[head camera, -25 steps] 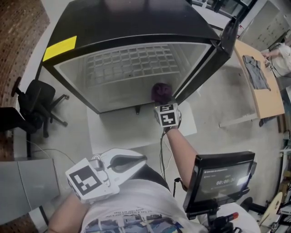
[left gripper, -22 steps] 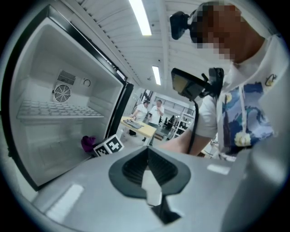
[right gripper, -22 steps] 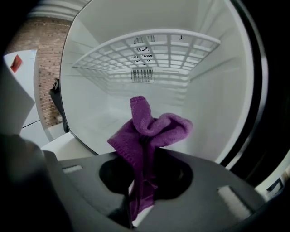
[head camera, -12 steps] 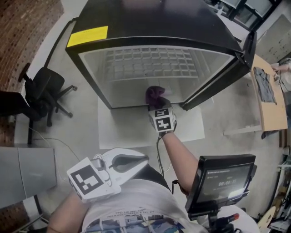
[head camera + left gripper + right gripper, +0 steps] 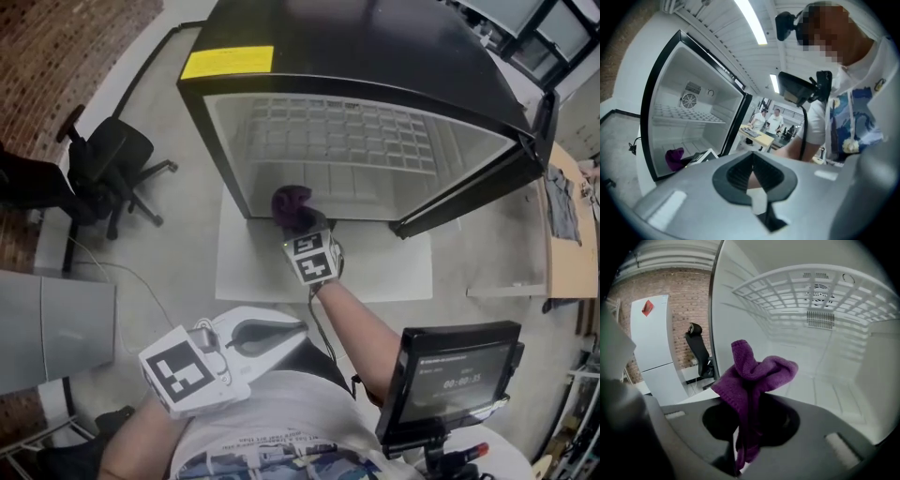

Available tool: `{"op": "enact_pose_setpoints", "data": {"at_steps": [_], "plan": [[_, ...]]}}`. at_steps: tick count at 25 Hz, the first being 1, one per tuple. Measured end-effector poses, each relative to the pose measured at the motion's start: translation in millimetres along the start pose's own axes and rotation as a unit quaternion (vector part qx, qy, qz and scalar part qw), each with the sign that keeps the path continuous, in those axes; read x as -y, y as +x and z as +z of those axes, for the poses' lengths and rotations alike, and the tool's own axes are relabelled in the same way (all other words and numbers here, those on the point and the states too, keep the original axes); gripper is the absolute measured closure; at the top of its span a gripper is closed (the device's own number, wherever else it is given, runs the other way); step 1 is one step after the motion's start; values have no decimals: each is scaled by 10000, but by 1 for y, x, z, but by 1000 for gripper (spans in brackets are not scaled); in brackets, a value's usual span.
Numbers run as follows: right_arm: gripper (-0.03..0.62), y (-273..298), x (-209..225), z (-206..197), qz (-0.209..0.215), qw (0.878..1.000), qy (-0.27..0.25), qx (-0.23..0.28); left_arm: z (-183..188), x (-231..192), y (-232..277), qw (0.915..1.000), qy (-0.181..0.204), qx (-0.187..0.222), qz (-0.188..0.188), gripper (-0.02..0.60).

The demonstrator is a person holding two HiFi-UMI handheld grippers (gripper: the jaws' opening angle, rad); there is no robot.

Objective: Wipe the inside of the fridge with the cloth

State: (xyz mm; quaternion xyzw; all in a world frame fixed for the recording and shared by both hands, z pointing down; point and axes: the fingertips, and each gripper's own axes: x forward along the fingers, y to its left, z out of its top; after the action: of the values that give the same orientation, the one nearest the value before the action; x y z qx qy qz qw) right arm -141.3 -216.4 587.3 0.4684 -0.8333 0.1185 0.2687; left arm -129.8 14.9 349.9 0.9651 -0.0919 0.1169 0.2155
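The black fridge (image 5: pixel 375 56) stands open, with a white inside and a wire shelf (image 5: pixel 347 131). My right gripper (image 5: pixel 298 223) is at the front left of the fridge floor, shut on a bunched purple cloth (image 5: pixel 291 202). In the right gripper view the cloth (image 5: pixel 754 376) sticks up from between the jaws, with the fridge's left wall (image 5: pixel 736 310) close behind it. My left gripper (image 5: pixel 296 328) is held low by the person's body, away from the fridge, shut and holding nothing. The left gripper view shows the fridge (image 5: pixel 693 117) and the cloth (image 5: pixel 674 158) from the side.
The fridge door (image 5: pixel 478 197) swings out to the right. A white mat (image 5: pixel 375 272) lies under the fridge front. A black office chair (image 5: pixel 112 159) stands to the left, a grey cabinet (image 5: pixel 56 319) nearer. A monitor (image 5: pixel 450 375) is at lower right, a wooden table (image 5: pixel 562 253) beyond.
My right gripper has carried the cloth leftward across the fridge floor, from near the right wall to near the left wall. The left gripper has stayed put.
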Motion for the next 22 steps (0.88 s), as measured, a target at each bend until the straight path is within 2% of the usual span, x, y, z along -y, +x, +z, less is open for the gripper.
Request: {"op": "enact_pose_setpoints", "data": {"at_steps": [9,13,18,22], "plan": [[514,14,-63,16,1117,9935,-205,117,10,-16,11,9984,-230,201,480,574],[514,2,-69,19,1506,9883,-188,171,18,-19,21,9972,-217,355,629,574],[514,-60,-52,32,1785,9819,-395,496,25,13,47,9982,77,399,437,574],[514,-130,-14,50,1516,9834,-549,830,38,47,65,9975,432,544,88,574]]}}
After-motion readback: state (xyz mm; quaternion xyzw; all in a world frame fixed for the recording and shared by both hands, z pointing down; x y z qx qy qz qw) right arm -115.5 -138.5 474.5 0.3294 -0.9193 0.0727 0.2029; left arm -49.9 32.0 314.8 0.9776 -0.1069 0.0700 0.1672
